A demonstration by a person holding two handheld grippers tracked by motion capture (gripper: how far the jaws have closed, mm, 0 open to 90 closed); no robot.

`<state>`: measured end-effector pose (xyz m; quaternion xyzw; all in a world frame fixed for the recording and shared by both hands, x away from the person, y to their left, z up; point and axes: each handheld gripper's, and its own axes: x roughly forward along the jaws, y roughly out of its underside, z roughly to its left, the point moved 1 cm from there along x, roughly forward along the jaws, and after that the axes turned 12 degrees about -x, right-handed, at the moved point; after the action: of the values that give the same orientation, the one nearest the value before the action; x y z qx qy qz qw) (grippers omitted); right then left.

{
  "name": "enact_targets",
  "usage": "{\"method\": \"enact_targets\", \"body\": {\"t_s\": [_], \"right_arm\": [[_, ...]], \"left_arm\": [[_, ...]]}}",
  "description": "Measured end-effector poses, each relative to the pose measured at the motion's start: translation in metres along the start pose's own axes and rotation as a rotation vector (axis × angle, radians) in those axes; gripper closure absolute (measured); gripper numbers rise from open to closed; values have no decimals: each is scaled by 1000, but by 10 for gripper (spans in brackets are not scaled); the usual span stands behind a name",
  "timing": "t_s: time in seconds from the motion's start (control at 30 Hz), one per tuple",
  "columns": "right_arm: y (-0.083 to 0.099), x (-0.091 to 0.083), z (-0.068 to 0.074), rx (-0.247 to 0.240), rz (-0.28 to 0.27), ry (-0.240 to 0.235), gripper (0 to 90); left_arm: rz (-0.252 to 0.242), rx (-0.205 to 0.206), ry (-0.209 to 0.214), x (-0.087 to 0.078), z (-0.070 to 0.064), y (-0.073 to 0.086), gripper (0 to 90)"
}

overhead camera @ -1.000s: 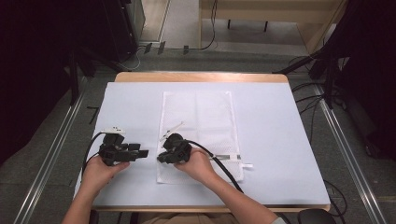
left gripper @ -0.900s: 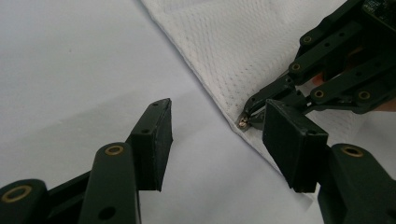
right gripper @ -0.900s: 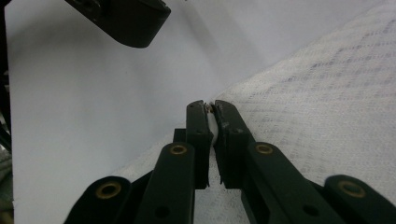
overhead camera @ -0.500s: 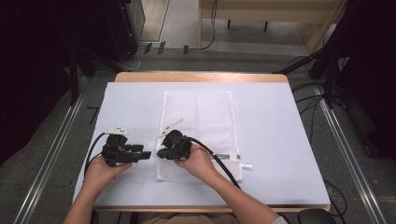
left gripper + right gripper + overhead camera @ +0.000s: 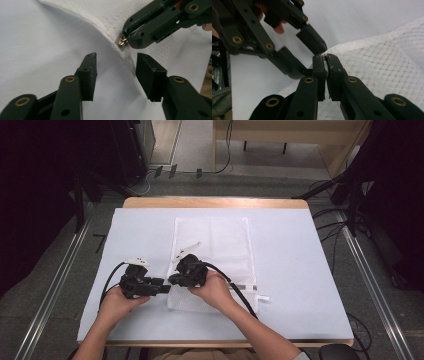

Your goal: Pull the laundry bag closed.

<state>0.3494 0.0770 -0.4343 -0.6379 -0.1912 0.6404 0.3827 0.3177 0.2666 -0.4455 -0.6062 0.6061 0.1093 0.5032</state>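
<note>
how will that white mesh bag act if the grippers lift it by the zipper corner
Probably floppy: the mesh bag already bends and wrinkles where the right gripper pinches beside the zipper pull. It looks thin and flat on the table, so likely light; most of it would hang and drag. The left gripper, open around the edge, could help steady it.

On the desk (image 5: 300, 270), both hand-held grippers, left (image 5: 162, 288) and right (image 5: 175, 279), meet at the white mesh bag's (image 5: 220, 245) near-left corner.
</note>
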Motion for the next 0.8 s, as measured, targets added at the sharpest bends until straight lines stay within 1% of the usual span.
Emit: {"method": "enact_targets", "body": {"t_s": [0.1, 0.17, 0.27, 0.37, 0.43, 0.47, 0.5, 0.63, 0.73, 0.8], "right_arm": [[-1, -2, 1, 0, -6, -12, 877], [-1, -3, 2, -11, -4, -13, 877], [0, -4, 4, -19, 2, -22, 877], [0, -4, 5, -14, 6, -27, 877], [1, -4, 4, -16, 5, -35, 877], [2, -4, 4, -13, 5, -37, 878], [2, -4, 4, -11, 7, -39, 878], [3, -4, 3, -2, 15, -42, 878], [3, -3, 3, 0, 21, -50, 878], [4, -3, 2, 2, 20, -55, 878]], "left_arm": [[27, 12, 5, 5, -2, -2, 595], [44, 21, 10, 7, -3, -3, 641], [56, 27, 16, 9, -2, -5, 698], [64, 27, 24, 11, -2, -6, 740], [76, 35, 24, 11, -2, -7, 759], [80, 47, 22, 12, -2, -7, 767], [79, 46, 17, 12, -2, -7, 777], [91, 36, 33, 13, -3, -7, 858], [104, 24, 42, 12, -3, -8, 871], [125, 13, 41, 13, -3, -9, 873]]}}
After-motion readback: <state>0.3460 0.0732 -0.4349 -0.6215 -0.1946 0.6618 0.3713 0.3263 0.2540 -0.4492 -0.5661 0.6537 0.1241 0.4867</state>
